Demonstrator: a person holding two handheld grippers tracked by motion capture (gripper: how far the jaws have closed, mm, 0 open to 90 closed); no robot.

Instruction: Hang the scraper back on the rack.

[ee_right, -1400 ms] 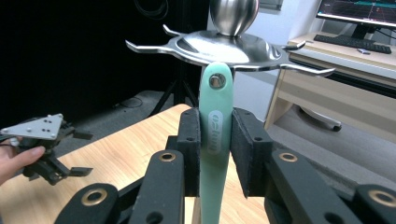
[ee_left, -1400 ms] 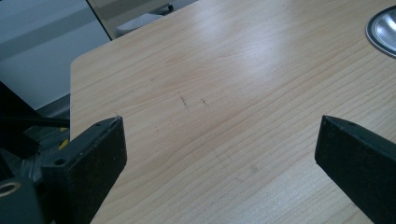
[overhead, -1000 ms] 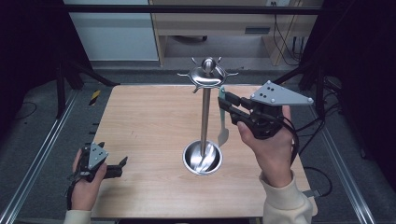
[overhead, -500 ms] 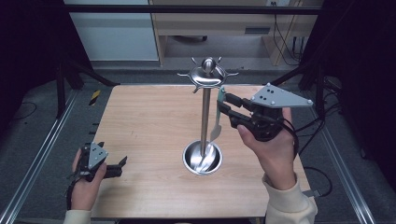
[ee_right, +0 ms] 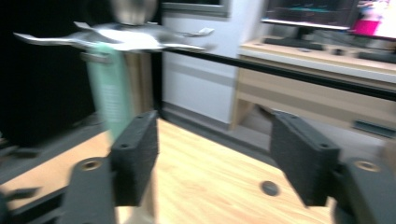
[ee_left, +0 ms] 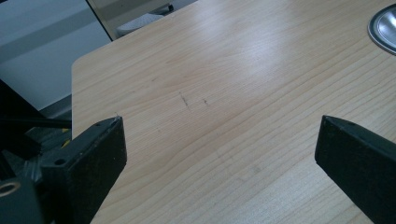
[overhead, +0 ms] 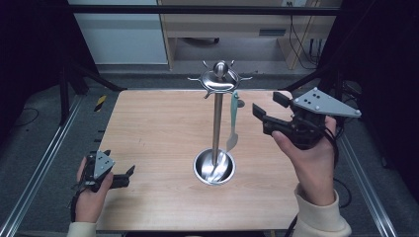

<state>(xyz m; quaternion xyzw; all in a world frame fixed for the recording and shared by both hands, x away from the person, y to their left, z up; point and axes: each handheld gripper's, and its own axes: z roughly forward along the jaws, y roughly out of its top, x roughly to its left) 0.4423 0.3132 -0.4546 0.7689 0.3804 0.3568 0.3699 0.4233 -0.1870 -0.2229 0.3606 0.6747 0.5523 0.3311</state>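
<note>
The right tool (overhead: 267, 111), just opening, has released the teal spatula (overhead: 233, 121), whose handle print is unreadable; left tool (overhead: 129, 173) open near the tabletop's (overhead: 158, 128) front-left corner.

Cream knit sleeves (overhead: 318, 217) with ribbed cuffs on both arms. Black blocky right gripper (overhead: 269, 109) topped by a grey three-cornered plate dotted with small holes, black cable looping off the back. Smaller black left gripper (overhead: 121, 175), same grey plate. Matte rectangular pads (ee_right: 135, 154), round screw holes below.
</note>
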